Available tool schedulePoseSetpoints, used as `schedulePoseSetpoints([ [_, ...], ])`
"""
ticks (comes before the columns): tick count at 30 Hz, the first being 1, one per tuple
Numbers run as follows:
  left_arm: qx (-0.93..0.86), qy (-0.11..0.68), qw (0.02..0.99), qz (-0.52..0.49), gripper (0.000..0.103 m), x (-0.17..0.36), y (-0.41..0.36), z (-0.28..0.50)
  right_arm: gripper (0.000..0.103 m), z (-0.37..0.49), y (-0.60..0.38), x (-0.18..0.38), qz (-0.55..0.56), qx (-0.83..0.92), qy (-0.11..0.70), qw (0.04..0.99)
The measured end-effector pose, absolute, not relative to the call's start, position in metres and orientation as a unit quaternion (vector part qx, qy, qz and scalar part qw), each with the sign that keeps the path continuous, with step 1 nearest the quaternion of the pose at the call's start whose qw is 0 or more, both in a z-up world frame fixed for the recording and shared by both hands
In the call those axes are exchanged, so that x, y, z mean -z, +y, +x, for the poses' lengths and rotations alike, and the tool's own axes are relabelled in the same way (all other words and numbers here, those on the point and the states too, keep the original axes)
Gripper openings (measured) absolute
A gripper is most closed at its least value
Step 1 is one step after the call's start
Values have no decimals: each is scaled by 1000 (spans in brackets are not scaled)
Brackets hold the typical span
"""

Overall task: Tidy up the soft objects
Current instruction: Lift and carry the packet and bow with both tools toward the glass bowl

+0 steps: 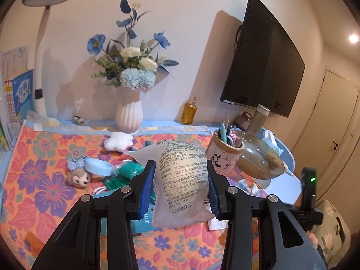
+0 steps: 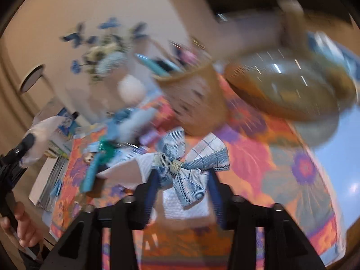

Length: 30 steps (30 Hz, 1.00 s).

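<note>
Claws first. Left claw (image 1: 181, 187) pinches a translucent printed bag (image 1: 183, 180), blue pads pressed into both its sides; the bag hangs clear above the bench (image 1: 45, 202), over the floral cloth. Right claw (image 2: 183, 193) stands part spread with a blue-and-white checked bow (image 2: 189, 164) between its fingers; the view is motion-blurred, so I cannot tell whether the pads touch it. White textured cloth (image 2: 180, 204) lies under the bow.

Beyond the left claw: green packet (image 1: 126, 173), pale blue round lid (image 1: 99, 167), small plush mouse (image 1: 78, 177) at mid-left, white fluffy piece (image 1: 118, 141) farther back. Near left of the bench is bare cloth, open room. Right side is crowded: pen cup (image 1: 225, 155), then glass bowl (image 1: 258, 159) near the bench's rounded right edge.

Far edge, along the wall: lamp (image 1: 42, 67), white vase (image 1: 130, 114) of blue flowers, amber bottle (image 1: 189, 111), dark monitor (image 1: 263, 63) above.
</note>
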<state>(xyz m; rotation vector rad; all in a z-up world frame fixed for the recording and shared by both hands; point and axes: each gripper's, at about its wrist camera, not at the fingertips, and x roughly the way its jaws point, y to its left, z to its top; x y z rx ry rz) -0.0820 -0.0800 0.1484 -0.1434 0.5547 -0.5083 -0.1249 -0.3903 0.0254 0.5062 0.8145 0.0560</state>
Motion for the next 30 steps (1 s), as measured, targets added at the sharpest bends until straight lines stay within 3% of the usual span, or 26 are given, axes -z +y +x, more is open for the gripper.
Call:
schedulePoseSetpoints([
  [3,251,277,925,-64,39,-144,-87,-81,69,-123,-407,-9,229,25,432,872],
  [5,253,278,925,-60,39,-143,-90,-81,69,-126,-417,-10,229,36,431,872],
  [8,254,279,924,-61,39,-141,-92,-80,81,-132,-424,-18,243,33,412,878],
  [16,254,290,921,-55,39,-134,-98,-75,81,-104,-379,-19,173,24,421,890],
  [17,253,291,921,-54,39,-133,-98,-74,70,-97,-377,-16,173,19,423,889],
  [18,251,292,921,-54,39,-133,-97,-73,45,-90,-377,-13,180,6,427,886],
  [21,246,293,922,-53,39,-133,-95,-71,31,-87,-377,-13,176,4,422,889],
  [30,257,297,918,-59,39,-130,-105,-64,28,-122,-396,-66,187,2,342,921],
])
